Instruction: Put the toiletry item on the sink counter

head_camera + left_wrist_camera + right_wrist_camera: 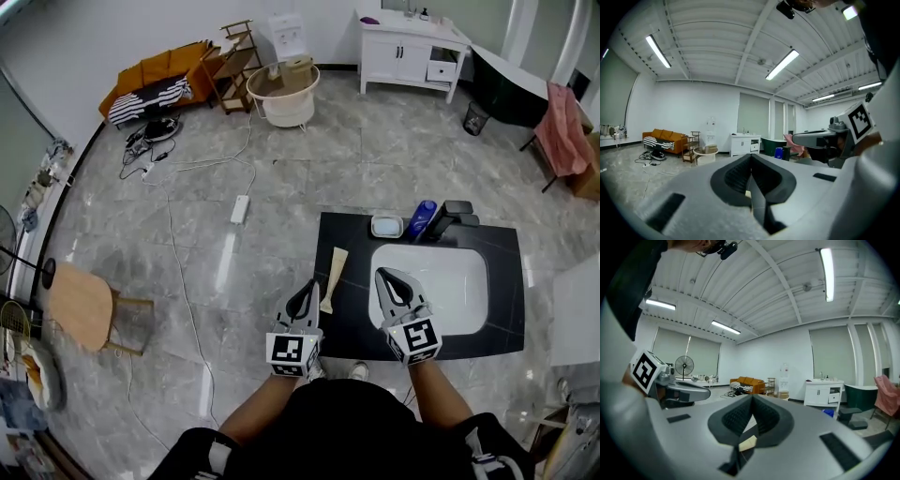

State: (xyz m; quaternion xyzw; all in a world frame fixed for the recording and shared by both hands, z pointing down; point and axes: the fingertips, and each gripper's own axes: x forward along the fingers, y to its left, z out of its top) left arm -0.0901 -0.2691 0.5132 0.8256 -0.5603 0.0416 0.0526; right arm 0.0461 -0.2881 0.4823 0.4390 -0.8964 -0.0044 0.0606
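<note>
A cream-coloured tube (333,277) lies flat on the left part of the black sink counter (347,330), beside the white basin (450,281). My left gripper (310,285) hovers at the counter's left edge, its tip close to the tube's lower end, jaws shut with nothing between them. In the left gripper view the jaws (751,158) meet in a closed line. My right gripper (383,275) hangs over the basin's left rim, also shut and empty; in the right gripper view the fingertips (752,400) touch.
At the counter's back stand a soap dish (386,226), a blue bottle (422,219) and a black faucet (453,217). On the marble floor lie a power strip (240,208) and cables; a wooden stool (82,306) stands to the left.
</note>
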